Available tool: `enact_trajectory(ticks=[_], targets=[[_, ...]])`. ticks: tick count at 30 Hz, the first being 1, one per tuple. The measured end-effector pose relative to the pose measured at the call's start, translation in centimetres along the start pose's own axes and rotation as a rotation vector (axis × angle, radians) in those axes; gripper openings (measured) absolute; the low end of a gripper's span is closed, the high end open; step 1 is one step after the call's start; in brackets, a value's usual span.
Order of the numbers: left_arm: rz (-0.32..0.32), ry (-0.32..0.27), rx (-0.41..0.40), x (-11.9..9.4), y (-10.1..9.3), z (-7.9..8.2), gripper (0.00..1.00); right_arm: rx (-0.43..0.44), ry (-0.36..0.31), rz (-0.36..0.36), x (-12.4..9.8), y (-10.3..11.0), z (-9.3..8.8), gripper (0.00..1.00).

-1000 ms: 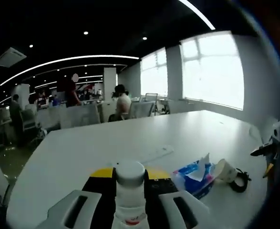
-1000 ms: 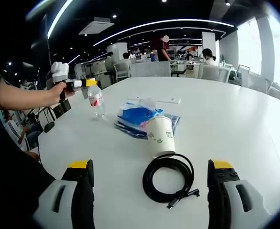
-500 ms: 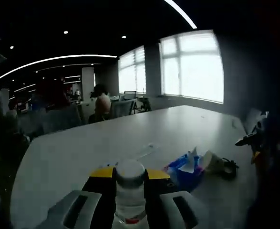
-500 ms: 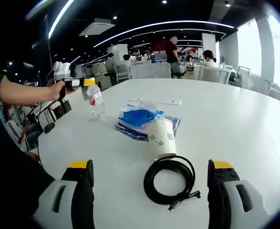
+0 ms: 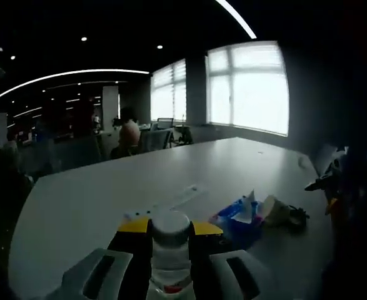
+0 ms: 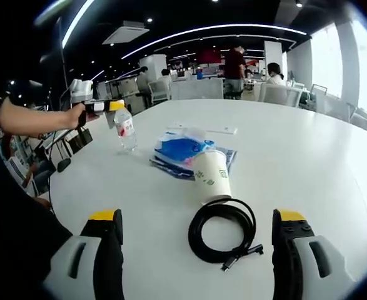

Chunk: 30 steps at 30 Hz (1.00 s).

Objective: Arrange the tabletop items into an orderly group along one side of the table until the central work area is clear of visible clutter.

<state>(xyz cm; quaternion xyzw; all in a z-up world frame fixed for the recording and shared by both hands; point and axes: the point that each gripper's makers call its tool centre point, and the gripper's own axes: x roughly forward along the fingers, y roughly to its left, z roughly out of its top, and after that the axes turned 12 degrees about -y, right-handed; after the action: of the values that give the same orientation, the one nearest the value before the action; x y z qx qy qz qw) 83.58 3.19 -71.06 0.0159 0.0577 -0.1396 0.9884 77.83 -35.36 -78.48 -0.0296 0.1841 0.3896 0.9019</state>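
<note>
The left gripper [image 5: 170, 250] has its jaws clamped on a clear plastic water bottle with a white cap [image 5: 170, 247], held tilted just above the white tabletop [image 6: 308, 156] near its edge. The right gripper [image 6: 196, 250] hangs with jaws spread wide, holding nothing, over a coiled black cable [image 6: 223, 230]. Touching the coil lies a white paper cup with green print [image 6: 211, 177], tipped against a blue tissue pack [image 6: 182, 149]. Beyond sits a flat white strip [image 6: 202, 129].
</note>
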Motion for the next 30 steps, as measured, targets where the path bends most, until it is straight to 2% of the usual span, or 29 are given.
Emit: enact_trajectory(ticks=[11,19,24,29,30], targets=[[0.007,-0.004,-0.007,0.1,-0.2,-0.3,0.19,0.003,0.004,-0.006,0.0,0.0,-0.2,0.95],[-0.027,-0.019,0.004,0.3,-1.1,-0.5,0.19,0.005,0.012,-0.003,-0.1,0.0,-0.5,0.95],[-0.035,-0.028,0.029,0.3,-1.6,-0.1,0.2,0.004,0.017,-0.001,-0.1,-0.1,-0.7,0.95],[-0.043,-0.034,0.003,0.1,-2.0,0.1,0.21,0.007,0.021,0.0,-0.1,-0.1,-0.9,0.95],[-0.042,-0.031,0.019,0.1,-2.1,0.2,0.21,0.009,0.022,0.001,0.0,-0.1,-0.9,0.95]])
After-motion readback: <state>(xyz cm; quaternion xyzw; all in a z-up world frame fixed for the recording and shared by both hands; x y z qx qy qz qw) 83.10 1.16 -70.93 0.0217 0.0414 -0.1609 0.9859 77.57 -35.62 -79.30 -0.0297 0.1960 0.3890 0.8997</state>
